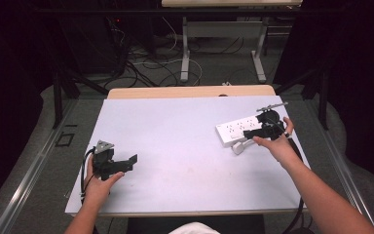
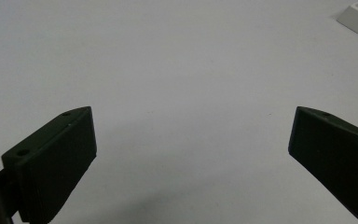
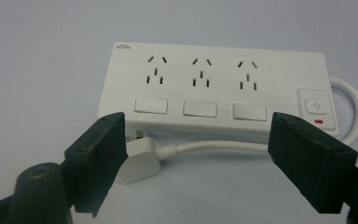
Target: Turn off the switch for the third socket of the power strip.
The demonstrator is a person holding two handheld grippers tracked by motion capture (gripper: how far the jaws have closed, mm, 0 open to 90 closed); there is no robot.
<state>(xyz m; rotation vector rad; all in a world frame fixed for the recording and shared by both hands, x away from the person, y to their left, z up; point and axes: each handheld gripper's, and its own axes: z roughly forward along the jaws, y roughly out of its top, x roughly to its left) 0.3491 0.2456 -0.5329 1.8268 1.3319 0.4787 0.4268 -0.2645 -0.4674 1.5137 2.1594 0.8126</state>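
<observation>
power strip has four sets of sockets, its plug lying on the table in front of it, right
Not quite: the power strip has three sets of sockets, not four, as the right gripper view shows. Its plug does lie on the table in front of it.

I note both forearms bare, no sleeves. The left claw is matte black with a grey three-cornered plate on top and a black trailing cable. The right claw is black too; its blocky jaws show small screw holes.
</observation>
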